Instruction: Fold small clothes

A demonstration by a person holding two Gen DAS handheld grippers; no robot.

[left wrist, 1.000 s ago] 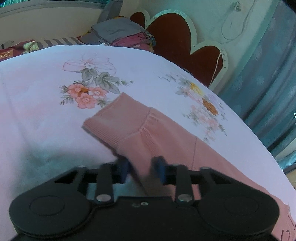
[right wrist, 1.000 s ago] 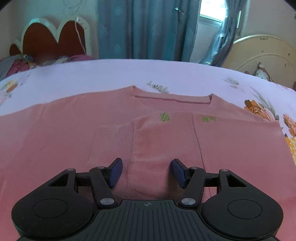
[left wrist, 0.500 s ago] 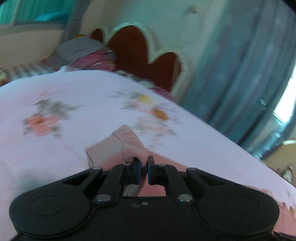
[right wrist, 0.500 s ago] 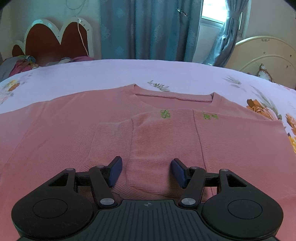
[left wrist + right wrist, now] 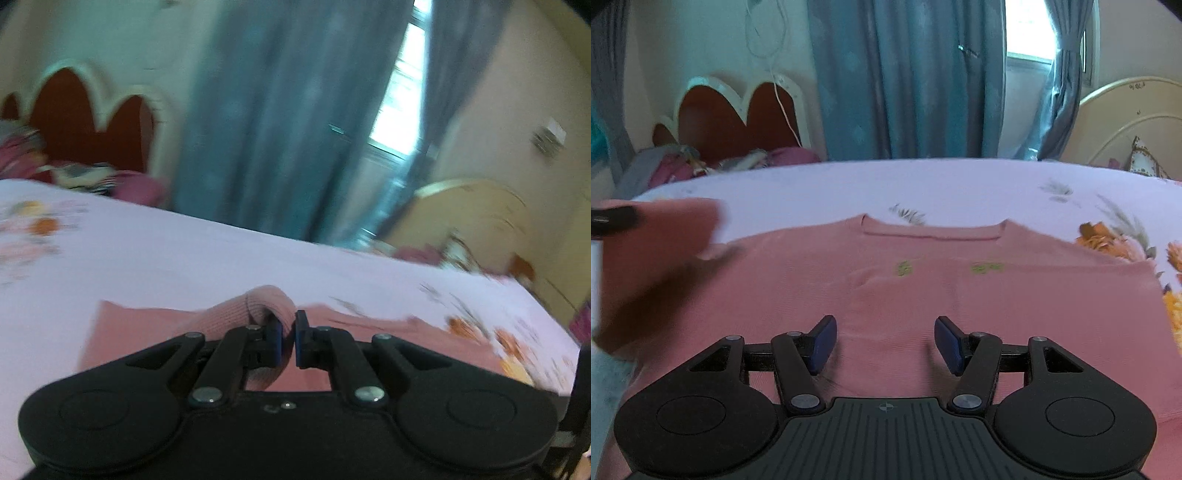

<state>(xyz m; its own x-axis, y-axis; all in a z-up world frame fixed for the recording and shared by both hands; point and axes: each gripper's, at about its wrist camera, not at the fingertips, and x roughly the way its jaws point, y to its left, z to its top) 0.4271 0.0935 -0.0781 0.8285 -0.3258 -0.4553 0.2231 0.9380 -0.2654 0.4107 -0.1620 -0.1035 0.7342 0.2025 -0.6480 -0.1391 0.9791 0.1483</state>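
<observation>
**A:** What does the left wrist view give?

**B:** The left tongs (image 5: 287, 338) are clamped on the ribbed cuff of the pink sweater's sleeve (image 5: 255, 306), which humps up over the blue pads (image 5: 275, 341). Beyond them the rest of the pink sweater (image 5: 147, 328) lies flat on the bed (image 5: 221, 258) with its pale floral sheet. Blue curtains (image 5: 288, 110) hang behind; the view is blurred.

**A:** And the right wrist view?

**B:** The right tongs (image 5: 885, 343) stand wide apart, gripping nothing, just above the sweater's (image 5: 923, 295) lower front. It is spread front up, neckline (image 5: 932, 232) at the far side, two small green marks (image 5: 945, 267) on the chest. At the left edge the sleeve (image 5: 665, 251) is raised off the bed (image 5: 886, 184), with the left tongs' black tip (image 5: 613, 219) on it. A red headboard (image 5: 738, 122) stands behind.
</observation>
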